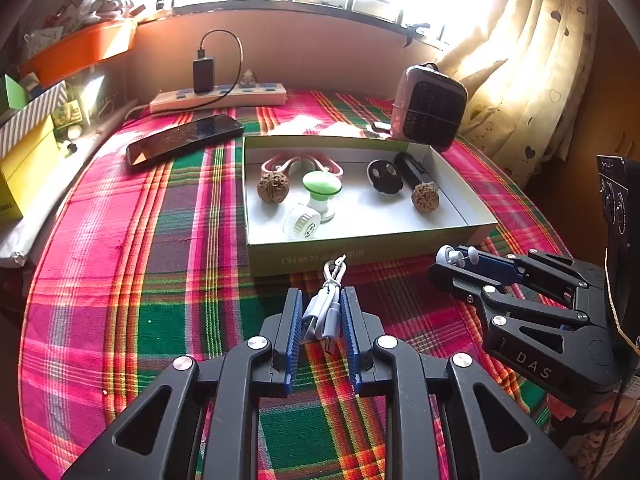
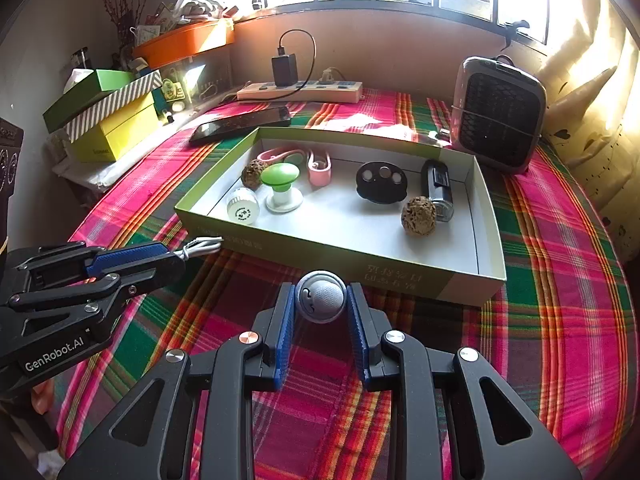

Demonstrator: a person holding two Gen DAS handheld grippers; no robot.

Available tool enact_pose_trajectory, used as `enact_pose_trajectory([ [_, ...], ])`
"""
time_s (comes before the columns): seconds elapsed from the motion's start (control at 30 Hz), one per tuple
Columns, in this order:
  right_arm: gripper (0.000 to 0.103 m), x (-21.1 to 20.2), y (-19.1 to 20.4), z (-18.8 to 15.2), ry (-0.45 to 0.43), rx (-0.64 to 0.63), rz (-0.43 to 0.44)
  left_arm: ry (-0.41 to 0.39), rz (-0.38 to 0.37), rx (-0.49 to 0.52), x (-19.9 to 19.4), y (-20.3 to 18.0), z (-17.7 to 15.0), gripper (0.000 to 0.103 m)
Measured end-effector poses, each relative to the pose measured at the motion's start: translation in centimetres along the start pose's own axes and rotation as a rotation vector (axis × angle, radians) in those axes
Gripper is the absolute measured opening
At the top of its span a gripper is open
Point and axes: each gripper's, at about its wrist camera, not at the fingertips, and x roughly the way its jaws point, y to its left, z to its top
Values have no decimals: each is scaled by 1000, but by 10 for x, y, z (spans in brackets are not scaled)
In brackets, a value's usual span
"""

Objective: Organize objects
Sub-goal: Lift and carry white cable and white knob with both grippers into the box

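The surface (image 1: 120,280) before you wears a plaid cloth, and on it sits the shallow open box (image 2: 320,258), its long axis running across your view, with its near wall just ahead of both of your grippers. Already lying in it are two walnuts, a green-topped knob, a white cap, pink clips, a black disc and a dark cylinder. The bare floor of the box is mostly at the near right, in front of the right-hand walnut (image 2: 418,216).

Your right gripper (image 2: 320,312) has its fingers pinching a small round grey piece (image 2: 320,297) with a chrome rim, held just short of the box's near wall, close to its right half. From the left view that piece looks like a little spindle held crosswise.

Your left gripper (image 1: 320,316) has its fingers pressed on a coiled white cable (image 1: 326,300), whose loop pokes forward and looks to reach the box's near wall, about the middle of its length.

Both loads lie straight ahead of the box, so the drop seems to call for a short lift over the wall and forward. By my reading, the right hand is nearer the free space; the left would land close to the white cap (image 1: 301,222).
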Motion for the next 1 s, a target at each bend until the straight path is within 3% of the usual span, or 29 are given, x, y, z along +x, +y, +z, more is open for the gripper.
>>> enact_pose_trajectory([
  [0.5, 27, -5, -19, 23, -40, 5, -21, -25, -45, 17, 3, -14, 25, 18],
  [1.0, 27, 20, -44, 58, -10, 7, -16, -24, -45, 32, 29, -21, 52, 18],
])
